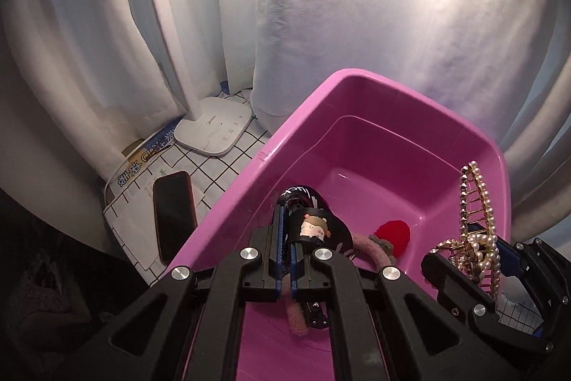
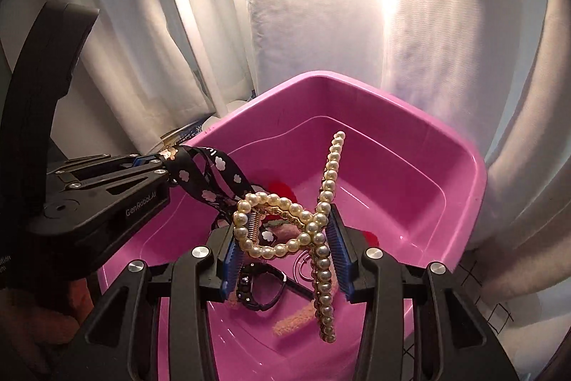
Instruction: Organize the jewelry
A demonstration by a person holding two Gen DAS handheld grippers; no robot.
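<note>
Over the pink tub, left wrist view: one pink tub (image 1: 357, 116) fills the middle and right; one white lamp base (image 1: 214, 129) and one dark phone (image 1: 174, 215) lie to its left on the grid-patterned bench (image 1: 221, 163).
Left tongs (image 1: 287, 238): nearly closed, pinching one black printed ribbon band (image 1: 312, 224) with a cartoon patch, held above the tub's near left part.
Tub contents, left view: one red pompom (image 1: 394, 234) on one fuzzy pinkish-brown band (image 1: 378, 252), just right of the left tongs.
Right tongs, left view: at near right (image 1: 474, 259), carrying one pearl hair claw (image 1: 478, 220) that stands up above the tub's right rim.

Right wrist view, count: one tub (image 2: 410, 145), one pearl hair claw (image 2: 314, 220), one ribbon band (image 2: 214, 181).
Right tongs (image 2: 285, 252): partly open, their blue pads (image 2: 340, 245) pressing both sides of the claw, which hangs over the tub's middle.
Claw position: pearl arms cross between the pads, one running far, one running near.
Left tongs, right view: at left (image 2: 166, 172), holding the ribbon band, its loops drooping toward the claw.
Tub floor below: one black glittery clip (image 2: 257, 291) and the fuzzy band (image 2: 296, 320).
</note>
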